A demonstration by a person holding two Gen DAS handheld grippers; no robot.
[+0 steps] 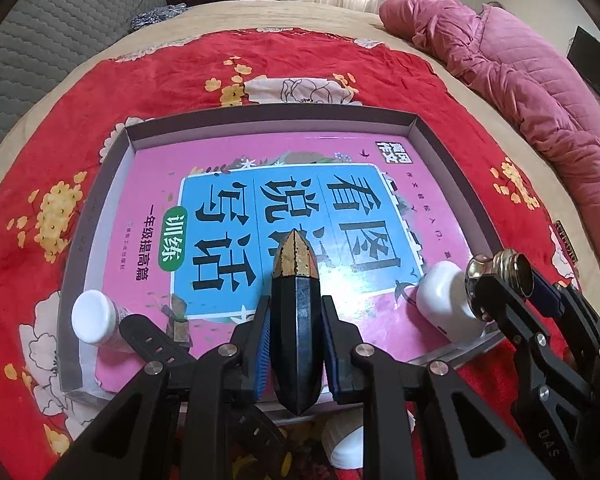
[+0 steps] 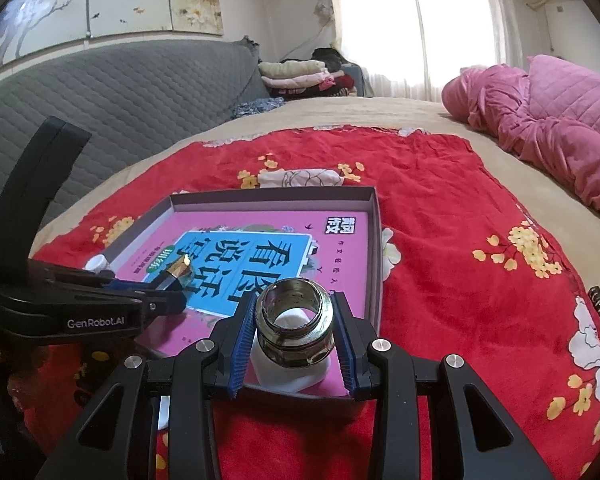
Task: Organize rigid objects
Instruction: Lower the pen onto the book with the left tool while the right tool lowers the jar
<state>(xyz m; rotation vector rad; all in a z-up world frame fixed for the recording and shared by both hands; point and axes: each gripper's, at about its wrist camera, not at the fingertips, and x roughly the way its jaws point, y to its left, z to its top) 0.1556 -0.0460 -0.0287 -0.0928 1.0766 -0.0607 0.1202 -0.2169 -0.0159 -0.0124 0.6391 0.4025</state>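
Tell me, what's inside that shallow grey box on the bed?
Inside the box lie a pink book, a white bottle and a white-capped bottle. Whatever is beneath the book is hidden.

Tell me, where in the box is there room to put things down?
The far half of the pink book inside the shallow grey box is bare. Near corners are crowded: a white-capped bottle left, a white plastic bottle right.
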